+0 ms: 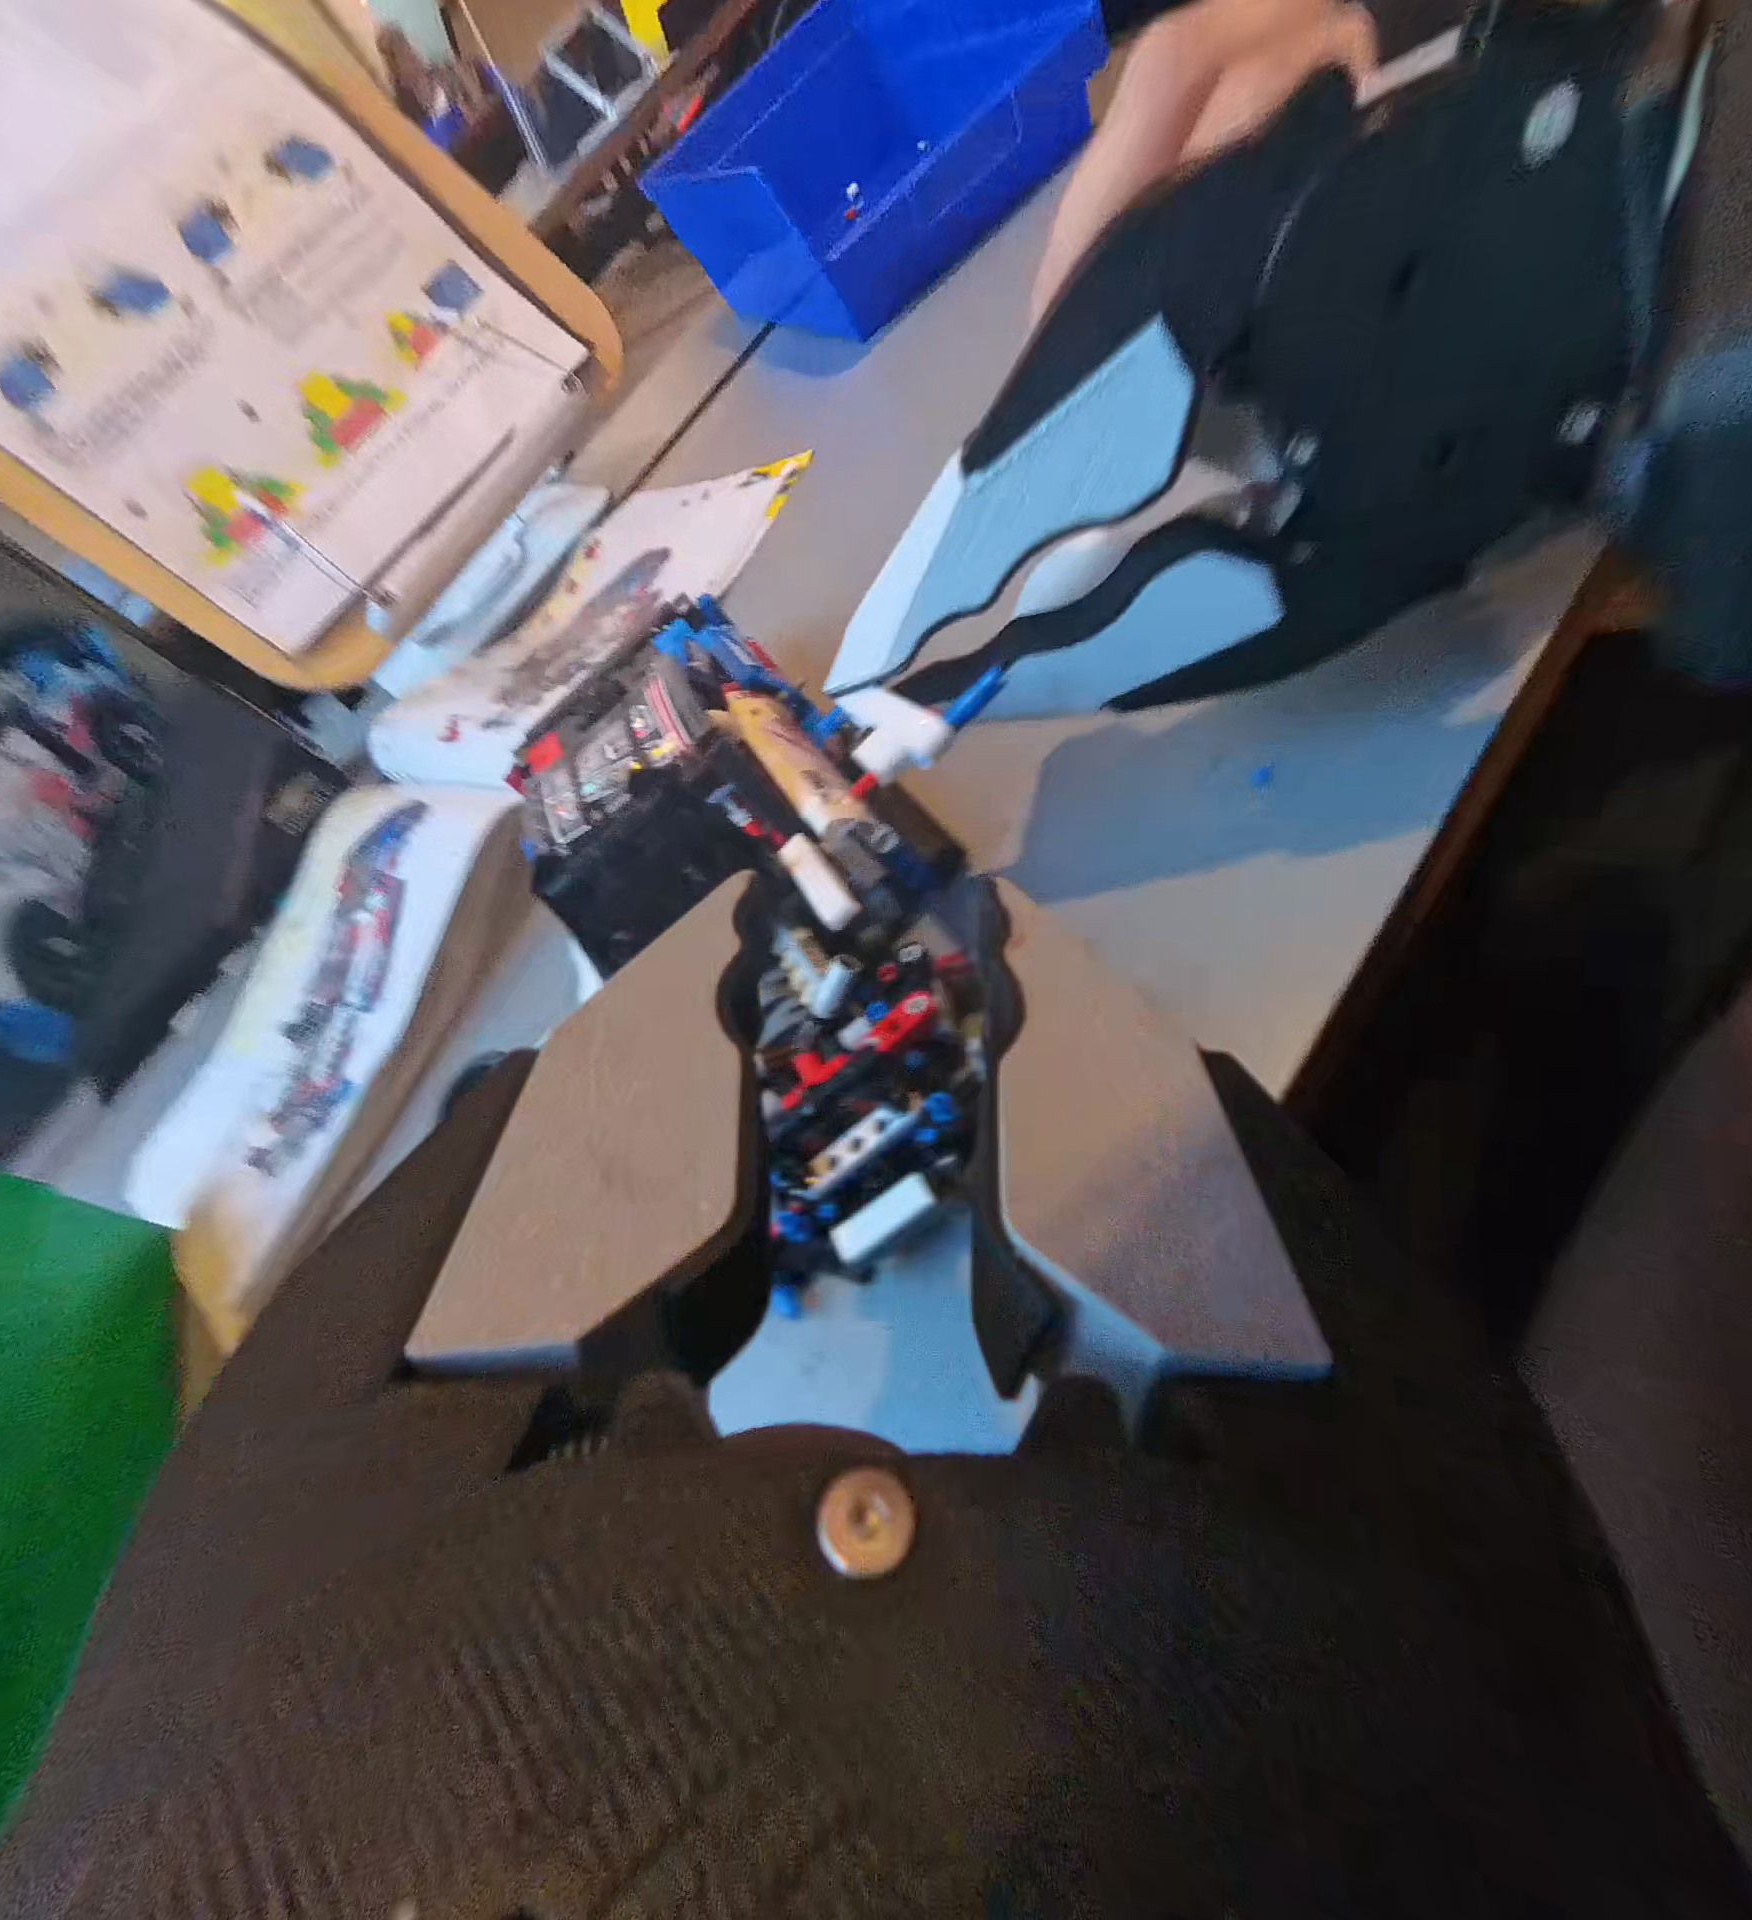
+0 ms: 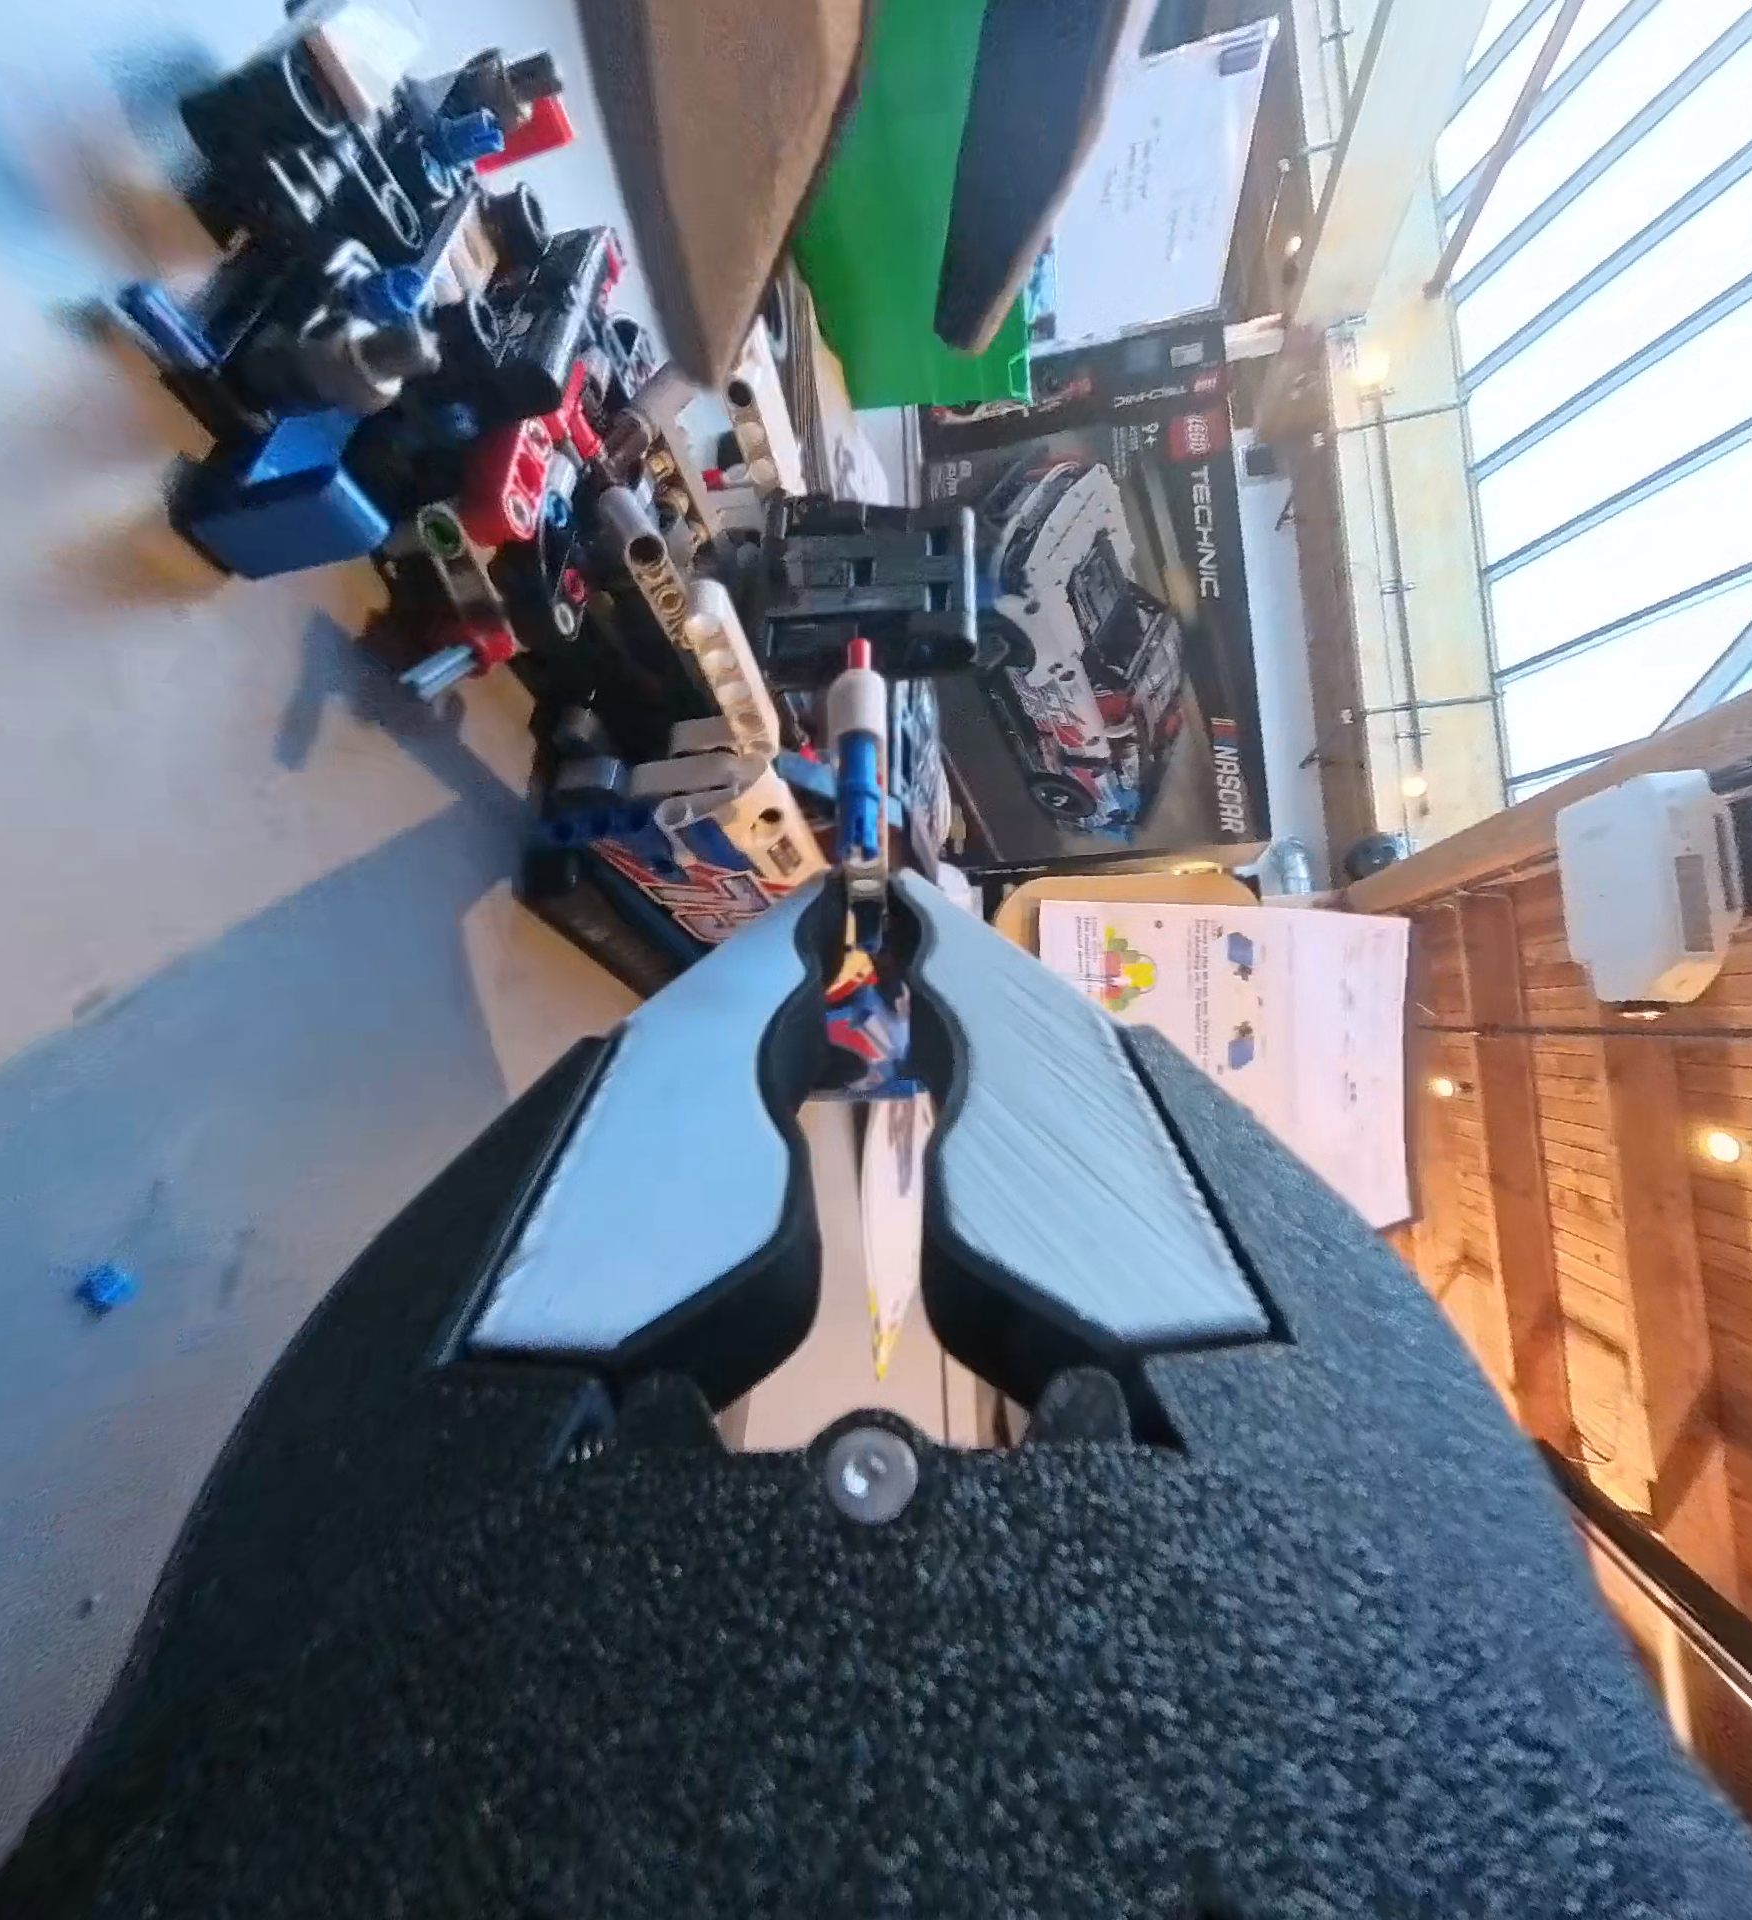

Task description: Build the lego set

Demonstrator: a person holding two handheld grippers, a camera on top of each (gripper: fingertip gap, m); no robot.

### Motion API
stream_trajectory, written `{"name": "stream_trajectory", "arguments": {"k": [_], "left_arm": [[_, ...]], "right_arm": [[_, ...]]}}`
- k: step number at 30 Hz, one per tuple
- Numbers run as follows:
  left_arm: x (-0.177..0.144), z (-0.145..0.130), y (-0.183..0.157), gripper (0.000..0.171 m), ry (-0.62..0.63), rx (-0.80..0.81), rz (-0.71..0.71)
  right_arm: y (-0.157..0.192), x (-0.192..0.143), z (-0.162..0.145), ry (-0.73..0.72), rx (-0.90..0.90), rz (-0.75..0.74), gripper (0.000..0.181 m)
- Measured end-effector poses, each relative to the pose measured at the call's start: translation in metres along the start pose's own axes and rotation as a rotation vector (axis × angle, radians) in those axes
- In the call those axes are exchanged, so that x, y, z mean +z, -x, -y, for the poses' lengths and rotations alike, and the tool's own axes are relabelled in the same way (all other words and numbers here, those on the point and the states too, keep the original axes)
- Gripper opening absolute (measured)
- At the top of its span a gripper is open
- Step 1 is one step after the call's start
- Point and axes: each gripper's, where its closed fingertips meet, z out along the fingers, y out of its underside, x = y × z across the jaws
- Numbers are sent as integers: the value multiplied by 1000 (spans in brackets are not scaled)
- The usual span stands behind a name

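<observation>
The part-built lego car [image 1: 851,1049], black with red, blue and grey parts, lies on the pale table [image 1: 1215,894]. My left gripper [image 1: 867,904] is shut on the car's near end, one finger on each side. My right gripper [image 2: 867,883] is shut on a small piece [image 2: 856,738]: a blue pin in a white sleeve with a red tip. In the left wrist view the right gripper [image 1: 882,691] holds this piece [image 1: 898,732] just above the car's far end. The car [image 2: 498,468] lies left of the piece in the right wrist view.
A lego box [image 2: 1111,623] and a printed sheet [image 2: 1267,1039] lie beyond the car. An open booklet [image 1: 643,561], a blue bin [image 1: 882,156] and a green bag [image 1: 20,1455] are around it. A loose blue part [image 2: 106,1286] lies on the table. The table edge [image 1: 1423,852] runs along the right.
</observation>
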Motion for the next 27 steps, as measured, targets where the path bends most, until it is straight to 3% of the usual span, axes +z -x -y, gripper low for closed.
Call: {"name": "stream_trajectory", "arguments": {"k": [3, 7, 13, 15, 24, 27], "left_arm": [[0, 4, -7, 41, 12, -13, 62], [13, 3, -17, 43, 49, 276, 209], [20, 7, -27, 11, 30, 517, 268], [23, 8, -25, 13, 26, 588, 281], [24, 4, -23, 5, -31, 639, 258], [8, -1, -20, 5, -90, 688, 267]], "right_arm": [[2, 1, 7, 27, -71, 2, 7], [21, 0, 15, -3, -41, 93, 7], [22, -6, 13, -1, 11, 140, 7], [22, -6, 10, 16, -21, 121, 7], [17, -9, 21, -52, 36, 123, 9], [27, -19, 30, -174, 80, 238, 35]]}}
